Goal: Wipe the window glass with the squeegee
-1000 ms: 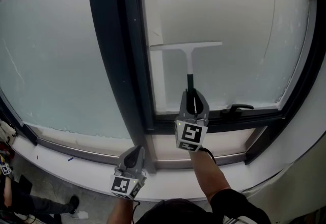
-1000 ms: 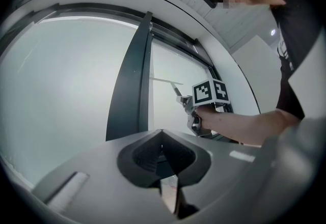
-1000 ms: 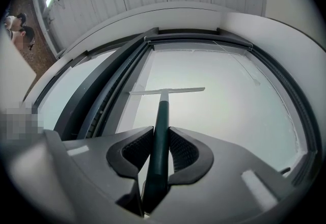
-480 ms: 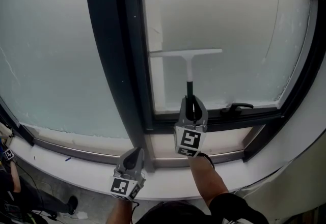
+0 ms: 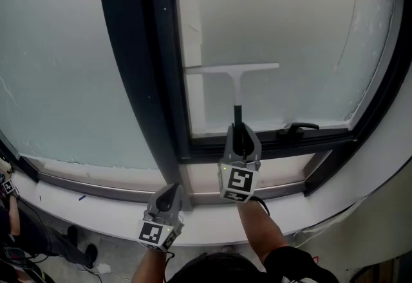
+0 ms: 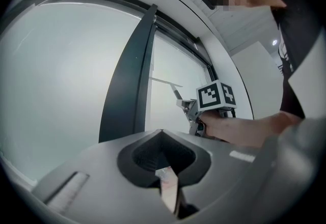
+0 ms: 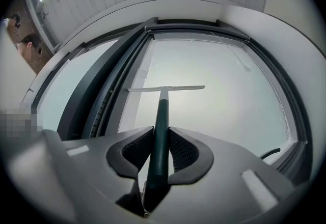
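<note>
You face the large frosted window glass (image 5: 290, 24) of the right-hand pane, bordered on its left by a thick dark grey frame post (image 5: 132, 69). The squeegee (image 5: 235, 82), a pale straight blade on a dark handle, has its blade level against the lower glass, left end near the frame. Your right gripper (image 5: 241, 137) has its fingers clamped on the handle. Your left gripper (image 5: 168, 197) hangs lower, over the pale sill (image 5: 96, 208), fingers pressed together on nothing. A small black window lever (image 5: 297, 127) sits at the pane's bottom edge.
</note>
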Motion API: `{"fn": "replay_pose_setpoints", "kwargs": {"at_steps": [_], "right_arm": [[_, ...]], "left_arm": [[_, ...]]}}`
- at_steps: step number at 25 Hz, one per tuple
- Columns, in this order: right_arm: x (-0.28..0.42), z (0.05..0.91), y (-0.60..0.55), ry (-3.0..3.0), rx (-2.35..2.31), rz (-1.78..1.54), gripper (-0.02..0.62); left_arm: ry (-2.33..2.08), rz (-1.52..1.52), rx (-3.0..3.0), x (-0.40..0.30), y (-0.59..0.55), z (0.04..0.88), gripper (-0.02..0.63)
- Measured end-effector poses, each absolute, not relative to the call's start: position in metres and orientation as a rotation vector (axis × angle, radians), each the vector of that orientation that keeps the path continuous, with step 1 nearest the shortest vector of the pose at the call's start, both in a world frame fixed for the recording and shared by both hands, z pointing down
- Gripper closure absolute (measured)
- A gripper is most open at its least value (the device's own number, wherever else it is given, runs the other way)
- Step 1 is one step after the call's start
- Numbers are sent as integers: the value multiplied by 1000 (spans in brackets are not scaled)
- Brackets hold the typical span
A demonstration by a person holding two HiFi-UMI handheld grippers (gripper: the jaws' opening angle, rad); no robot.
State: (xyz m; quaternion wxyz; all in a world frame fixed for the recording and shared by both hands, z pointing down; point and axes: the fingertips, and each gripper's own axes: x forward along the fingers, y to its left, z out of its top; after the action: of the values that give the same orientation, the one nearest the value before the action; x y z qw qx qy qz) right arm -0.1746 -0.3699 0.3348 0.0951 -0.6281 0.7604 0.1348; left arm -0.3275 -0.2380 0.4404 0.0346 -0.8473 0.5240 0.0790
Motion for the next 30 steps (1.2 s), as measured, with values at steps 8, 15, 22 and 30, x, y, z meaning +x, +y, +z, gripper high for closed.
{"fn": "replay_pose_setpoints", "kwargs": {"at_steps": [8, 15, 22, 30], "right_arm": [[-175, 355, -364, 2281, -1886, 353, 500], [-174, 373, -354, 2294, -1899, 291, 500], [-173, 384, -349, 2294, -1902, 263, 500], [-172, 401, -345, 2313, -1928, 206, 500]], "left_arm": [[1624, 218, -2649, -330, -229, 455, 607], [1666, 183, -2678, -335, -219, 477, 607], [1659, 198, -2685, -334, -209, 477, 607], [1677, 195, -2702, -334, -199, 482, 607]]}}
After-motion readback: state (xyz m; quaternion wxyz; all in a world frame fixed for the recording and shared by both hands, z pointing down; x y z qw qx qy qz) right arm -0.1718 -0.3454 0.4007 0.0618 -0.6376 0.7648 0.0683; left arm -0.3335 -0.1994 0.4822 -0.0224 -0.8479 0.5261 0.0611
